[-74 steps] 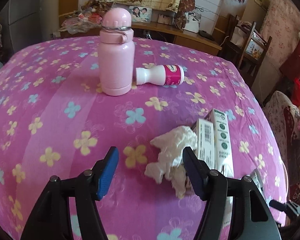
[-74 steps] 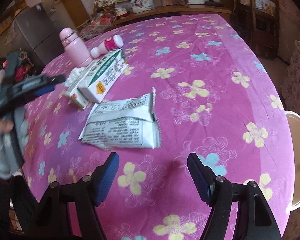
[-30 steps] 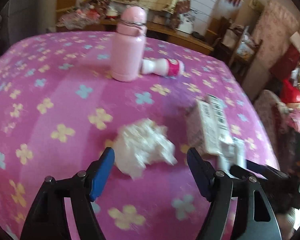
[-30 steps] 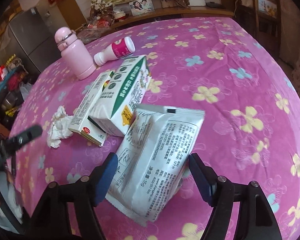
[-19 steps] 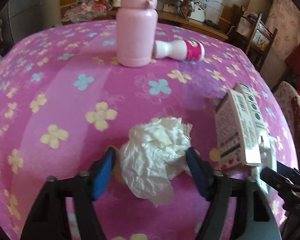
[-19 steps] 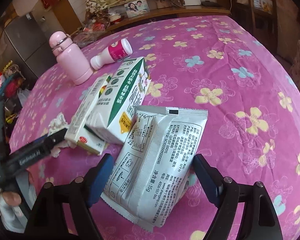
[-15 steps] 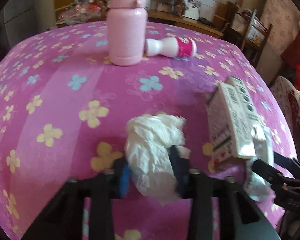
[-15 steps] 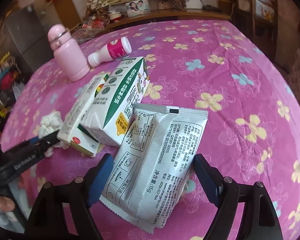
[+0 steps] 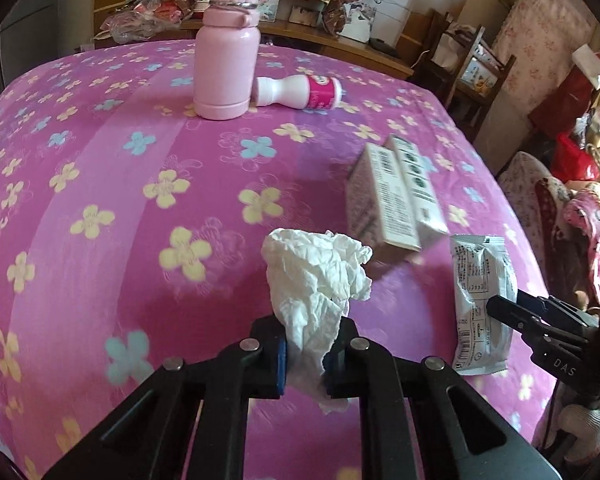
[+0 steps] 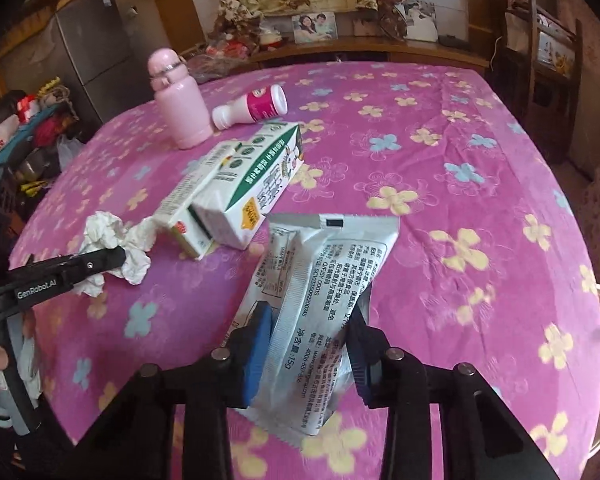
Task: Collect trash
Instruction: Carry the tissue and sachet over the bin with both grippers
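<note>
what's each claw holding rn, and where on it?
Left claw: shut on the crumpled tissue, at its lower end. Right claw: closing on the white snack packet, across its lower half.

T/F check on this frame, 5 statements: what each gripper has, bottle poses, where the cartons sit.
1. The left gripper is clamped on the crumpled tissue. True.
2. The right gripper has nothing between its fingers. False: the white snack packet sits between them, and the jaws are closing on it.
3. The pink flask stands upright on the flowered tablecloth. True.
4. The small white bottle with the pink label stands upright. False: it lies on its side next to the flask.
5. The two cartons are stacked on top of the flask. False: they lie side by side on the cloth, nearer the grippers.
</note>
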